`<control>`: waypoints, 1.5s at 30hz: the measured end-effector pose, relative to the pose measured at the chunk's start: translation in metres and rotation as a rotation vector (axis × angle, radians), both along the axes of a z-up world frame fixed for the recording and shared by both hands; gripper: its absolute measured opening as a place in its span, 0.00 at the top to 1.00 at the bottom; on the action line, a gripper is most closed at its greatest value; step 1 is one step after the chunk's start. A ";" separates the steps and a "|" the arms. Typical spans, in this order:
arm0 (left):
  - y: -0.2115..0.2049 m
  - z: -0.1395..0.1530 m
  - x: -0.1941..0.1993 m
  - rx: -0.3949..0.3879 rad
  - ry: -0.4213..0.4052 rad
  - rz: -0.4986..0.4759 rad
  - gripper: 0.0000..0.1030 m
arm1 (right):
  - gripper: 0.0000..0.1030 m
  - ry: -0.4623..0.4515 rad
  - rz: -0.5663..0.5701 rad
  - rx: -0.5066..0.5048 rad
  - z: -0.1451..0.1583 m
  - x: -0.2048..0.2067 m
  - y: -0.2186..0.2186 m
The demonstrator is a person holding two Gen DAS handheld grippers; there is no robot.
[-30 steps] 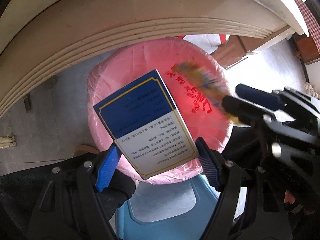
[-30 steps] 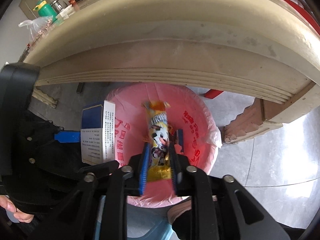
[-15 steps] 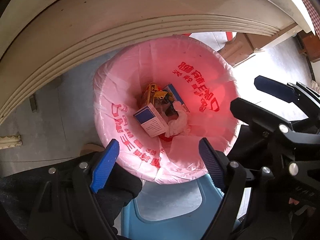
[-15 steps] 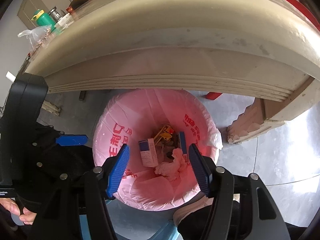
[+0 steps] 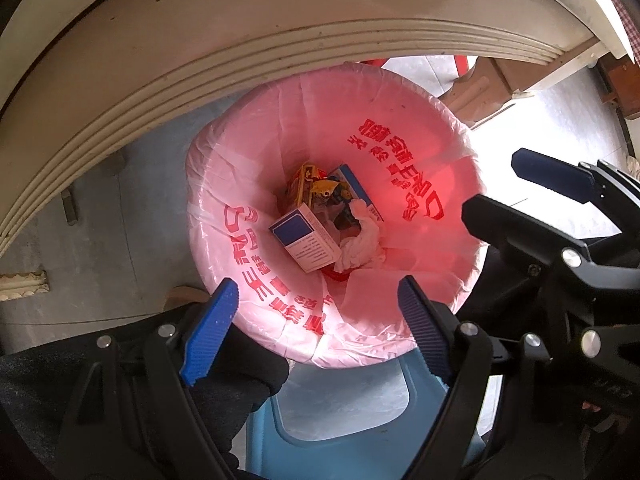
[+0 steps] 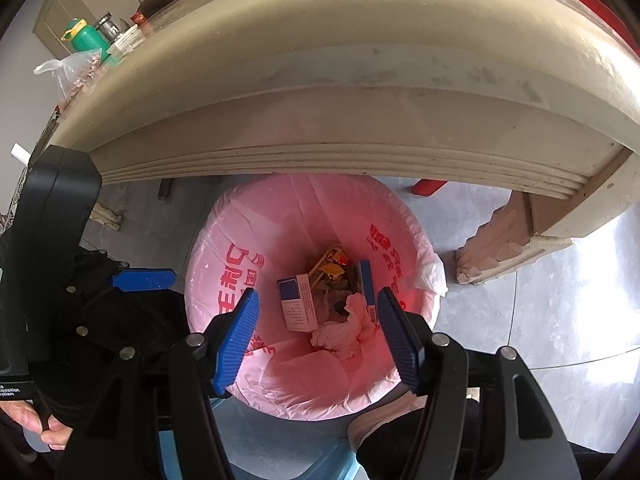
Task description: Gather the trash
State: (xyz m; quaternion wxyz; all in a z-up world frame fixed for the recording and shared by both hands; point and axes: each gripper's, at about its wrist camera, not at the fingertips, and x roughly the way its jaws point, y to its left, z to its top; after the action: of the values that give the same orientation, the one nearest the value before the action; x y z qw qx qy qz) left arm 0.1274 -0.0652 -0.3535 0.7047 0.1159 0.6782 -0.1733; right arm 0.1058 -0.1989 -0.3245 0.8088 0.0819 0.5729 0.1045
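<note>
A bin with a pink liner [image 5: 248,184] [image 6: 224,248] stands on the floor below both grippers. At its bottom lie a blue-and-white box [image 5: 306,242] [image 6: 298,306], a yellow snack wrapper [image 5: 316,190] [image 6: 330,266], a second blue box [image 5: 356,186] [image 6: 366,280] and crumpled white tissue [image 5: 360,246] [image 6: 344,330]. My left gripper [image 5: 316,330] is open and empty over the bin's near rim. My right gripper [image 6: 318,336] is open and empty above the bin; it also shows at the right of the left wrist view [image 5: 516,196].
The cream edge of a round table [image 5: 240,40] [image 6: 320,92] overhangs the bin's far side. Its carved leg [image 6: 500,236] stands right of the bin. A blue plastic stool [image 5: 344,420] sits below the grippers. A green bottle [image 6: 84,38] and plastic bag [image 6: 68,70] are on the tabletop.
Both grippers opened. The blue-and-white box fell from the left one and the yellow wrapper from the right one; both now lie at the bottom of the bin.
</note>
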 end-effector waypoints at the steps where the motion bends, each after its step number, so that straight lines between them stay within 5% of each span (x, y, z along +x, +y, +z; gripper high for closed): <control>1: 0.000 0.000 0.000 0.000 -0.002 0.001 0.23 | 0.41 -0.001 -0.001 -0.001 0.001 0.000 0.000; 15: 0.000 0.038 -0.010 0.029 -0.137 0.055 0.22 | 0.41 -0.063 -0.059 -0.024 0.025 -0.016 -0.012; 24: 0.006 0.108 -0.023 0.004 -0.316 0.178 0.22 | 0.41 -0.275 -0.149 -0.043 0.099 -0.040 -0.025; 34: -0.004 0.199 -0.046 -0.060 -0.504 0.199 0.22 | 0.36 -0.521 -0.223 -0.065 0.203 -0.071 -0.042; 38: -0.006 0.229 -0.052 -0.069 -0.586 0.223 0.19 | 0.24 -0.619 -0.233 -0.104 0.240 -0.084 -0.037; 45: -0.001 0.271 -0.062 -0.086 -0.688 0.262 0.16 | 0.23 -0.718 -0.257 -0.145 0.280 -0.102 -0.030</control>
State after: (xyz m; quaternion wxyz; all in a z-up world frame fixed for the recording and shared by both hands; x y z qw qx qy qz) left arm 0.0653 -0.0663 -0.0828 0.9119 0.0499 0.4028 -0.0609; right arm 0.0035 -0.2293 -0.0444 0.9681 0.0536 0.2441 -0.0165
